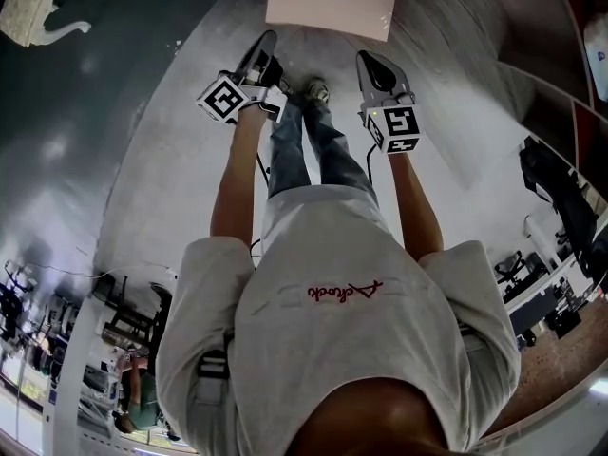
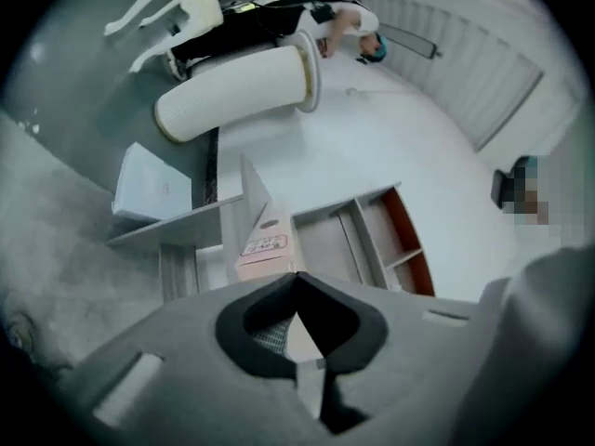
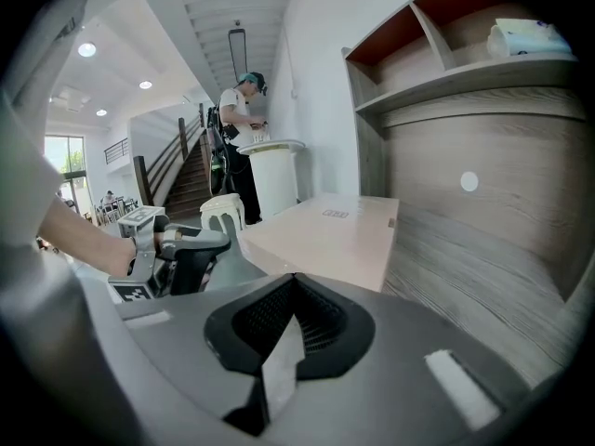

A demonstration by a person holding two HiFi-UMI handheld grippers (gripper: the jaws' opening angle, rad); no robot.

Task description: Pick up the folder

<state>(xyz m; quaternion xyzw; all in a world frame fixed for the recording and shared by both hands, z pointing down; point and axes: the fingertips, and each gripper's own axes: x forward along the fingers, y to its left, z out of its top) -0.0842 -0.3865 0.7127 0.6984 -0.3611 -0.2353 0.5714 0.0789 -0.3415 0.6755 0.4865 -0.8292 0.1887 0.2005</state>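
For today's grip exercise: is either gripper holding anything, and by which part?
Nothing. The left gripper and right gripper are shut and empty; the folder lies untouched.

Open office hall: staircase (image 3: pixel 177 179), wooden shelving (image 3: pixel 437 72), desks (image 1: pixel 537 297).

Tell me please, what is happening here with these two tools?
A person holds a claw in each hand and faces a pale pink folder that lies flat beside a wooden shelf unit. The left claw and the right claw are both shut with nothing between them, and both are short of the folder, not touching it. The folder has not yet been picked up.
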